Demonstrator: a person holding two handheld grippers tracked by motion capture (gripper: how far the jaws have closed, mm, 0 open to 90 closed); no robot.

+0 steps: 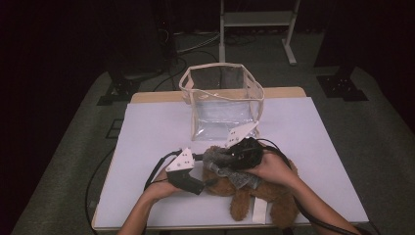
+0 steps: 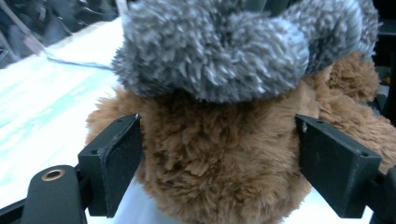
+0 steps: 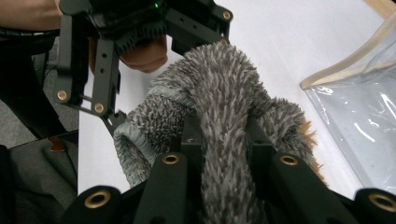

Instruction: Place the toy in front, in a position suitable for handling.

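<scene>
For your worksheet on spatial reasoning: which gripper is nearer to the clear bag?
Right. The right gripper sits just in front of the clear bag, gripping the grey fuzzy cloth; the left gripper lies farther back, at the teddy bear.

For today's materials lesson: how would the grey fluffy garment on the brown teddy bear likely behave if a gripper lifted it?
The grey fluffy garment would probably flop: it already drapes and folds over the right gripper, whose jaws pinch it. Its fuzzy pile suggests it is light and unlikely to slip. It may drag on the brown teddy bear.

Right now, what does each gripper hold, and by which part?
The right gripper pinches a fold of the grey fuzzy cloth. The left gripper straddles the brown plush toy; whether its pads press cannot be told.
</scene>
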